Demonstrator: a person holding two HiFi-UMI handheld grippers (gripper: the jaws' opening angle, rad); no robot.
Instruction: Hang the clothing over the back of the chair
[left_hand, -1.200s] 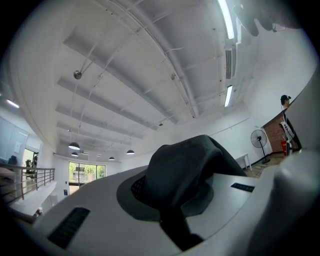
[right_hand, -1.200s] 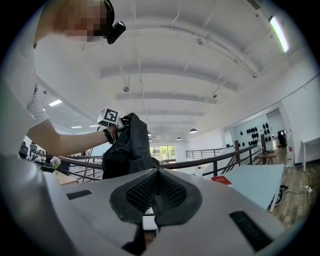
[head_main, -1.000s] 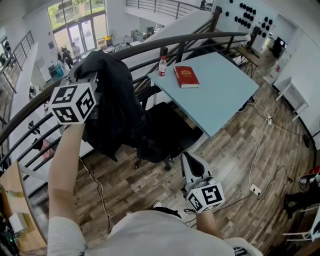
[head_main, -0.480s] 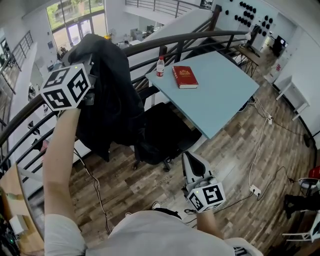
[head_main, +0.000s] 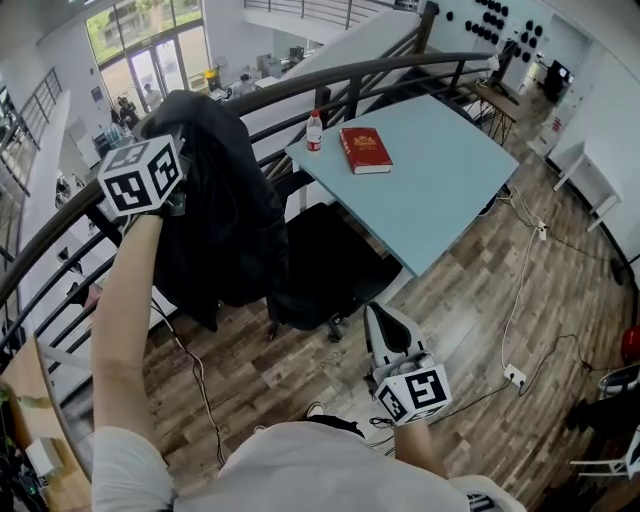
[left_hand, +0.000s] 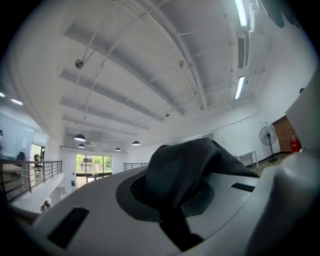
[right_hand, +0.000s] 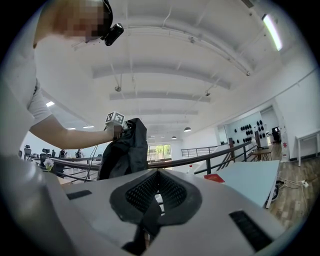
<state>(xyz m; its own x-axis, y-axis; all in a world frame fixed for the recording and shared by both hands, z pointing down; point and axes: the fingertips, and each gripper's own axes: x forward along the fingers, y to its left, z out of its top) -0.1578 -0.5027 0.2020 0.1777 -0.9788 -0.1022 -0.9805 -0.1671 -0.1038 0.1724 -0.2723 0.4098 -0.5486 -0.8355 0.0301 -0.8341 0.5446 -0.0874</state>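
A black jacket (head_main: 228, 215) hangs in the air from my left gripper (head_main: 188, 140), whose jaws are shut on a bunched fold of the cloth (left_hand: 185, 170); the left gripper (left_hand: 172, 200) points about level. The garment hangs left of and above a black office chair (head_main: 330, 262) tucked at the light-blue table (head_main: 440, 190). My right gripper (head_main: 385, 330) is low in front of me, near the chair, its jaws closed with nothing held. From the right gripper (right_hand: 150, 200) view I see the jacket (right_hand: 125, 147) dangling from the raised left arm.
A red book (head_main: 365, 150) and a small bottle (head_main: 314, 130) sit on the table's far end. A dark curved railing (head_main: 300, 88) runs behind the chair and jacket. Cables (head_main: 515, 310) and a power strip (head_main: 513, 377) lie on the wooden floor at right.
My left gripper has carried the jacket up the picture and farther from me, toward the railing. The right gripper has barely shifted.
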